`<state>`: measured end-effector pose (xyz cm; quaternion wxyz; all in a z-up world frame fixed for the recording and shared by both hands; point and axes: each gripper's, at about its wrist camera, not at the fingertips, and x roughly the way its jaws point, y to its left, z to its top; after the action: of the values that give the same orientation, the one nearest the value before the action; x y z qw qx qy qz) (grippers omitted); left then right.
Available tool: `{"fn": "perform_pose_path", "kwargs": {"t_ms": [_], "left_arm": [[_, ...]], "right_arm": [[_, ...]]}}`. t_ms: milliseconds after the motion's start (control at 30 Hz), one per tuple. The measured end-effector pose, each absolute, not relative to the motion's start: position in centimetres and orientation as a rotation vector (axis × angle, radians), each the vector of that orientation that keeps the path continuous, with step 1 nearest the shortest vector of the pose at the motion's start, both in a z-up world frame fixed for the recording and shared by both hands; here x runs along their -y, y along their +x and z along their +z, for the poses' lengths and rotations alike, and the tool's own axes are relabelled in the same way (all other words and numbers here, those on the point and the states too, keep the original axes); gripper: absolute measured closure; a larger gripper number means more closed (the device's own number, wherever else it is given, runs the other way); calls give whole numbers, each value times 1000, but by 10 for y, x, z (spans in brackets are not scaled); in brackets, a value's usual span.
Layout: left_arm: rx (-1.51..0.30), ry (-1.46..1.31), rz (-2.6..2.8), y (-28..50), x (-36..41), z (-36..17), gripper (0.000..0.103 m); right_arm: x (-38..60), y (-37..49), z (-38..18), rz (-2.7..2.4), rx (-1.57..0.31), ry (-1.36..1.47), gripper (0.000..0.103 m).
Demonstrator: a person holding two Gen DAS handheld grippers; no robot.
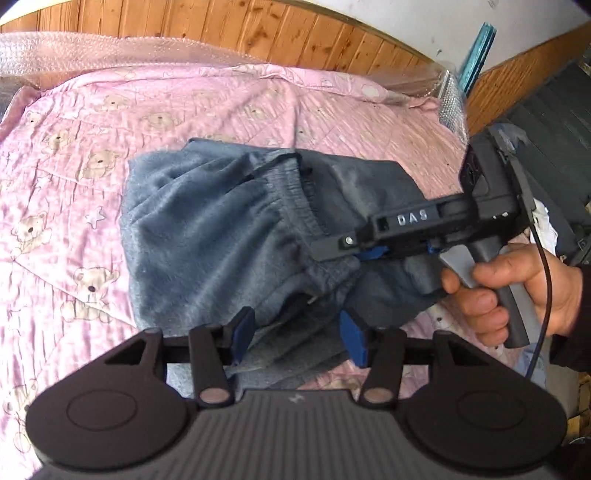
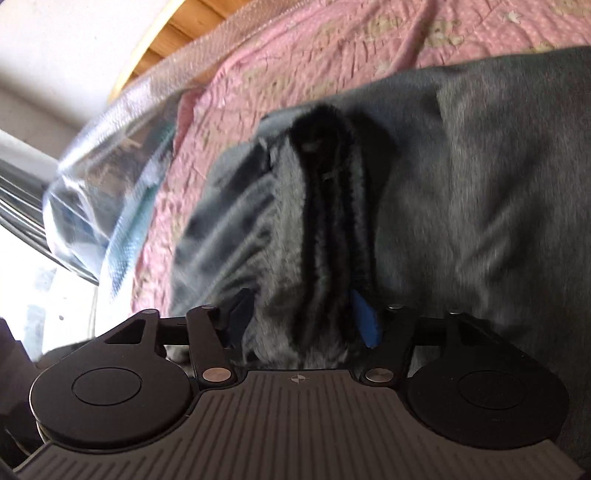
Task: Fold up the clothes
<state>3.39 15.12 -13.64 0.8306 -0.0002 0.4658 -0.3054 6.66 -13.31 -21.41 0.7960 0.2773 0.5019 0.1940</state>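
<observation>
Grey-blue fleece trousers point(image 1: 221, 229) with an elastic waistband point(image 1: 295, 206) lie bunched on a pink bear-print bedspread point(image 1: 74, 147). My left gripper point(image 1: 297, 334) hovers at the garment's near edge. It is open, with a flat fold of cloth between its blue pads point(image 1: 352, 341). A hand point(image 1: 517, 288) holds my right gripper point(image 1: 343, 251) at the waistband from the right. In the right wrist view, which is blurred, that gripper point(image 2: 303, 317) stands open around a thick dark fold of the trousers point(image 2: 461, 184). The cloth fills the gap without being squeezed.
A wooden headboard point(image 1: 258, 29) runs behind the bed, with bubble wrap point(image 1: 55, 51) along its base. A dark slatted object point(image 1: 554, 110) stands past the bed's right edge. The bedspread point(image 2: 332, 55) spreads left of and beyond the trousers.
</observation>
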Motion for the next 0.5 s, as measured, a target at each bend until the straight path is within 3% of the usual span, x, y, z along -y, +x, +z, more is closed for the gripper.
{"fn": "perform_pose_path", "kwargs": {"t_ms": [200,333,500], "left_arm": [[-953,-121,-611,59,-174,-131,51],[-943,-219,-548,95,-190,-126,51],[-923,-267,-476,131,-204,-121,47]], "right_arm": [[134,68,-208,388,-1113,582,56],[122,63,-200,357,-1137,467,70],[123,53,-200,320,-1141,439,70]]}}
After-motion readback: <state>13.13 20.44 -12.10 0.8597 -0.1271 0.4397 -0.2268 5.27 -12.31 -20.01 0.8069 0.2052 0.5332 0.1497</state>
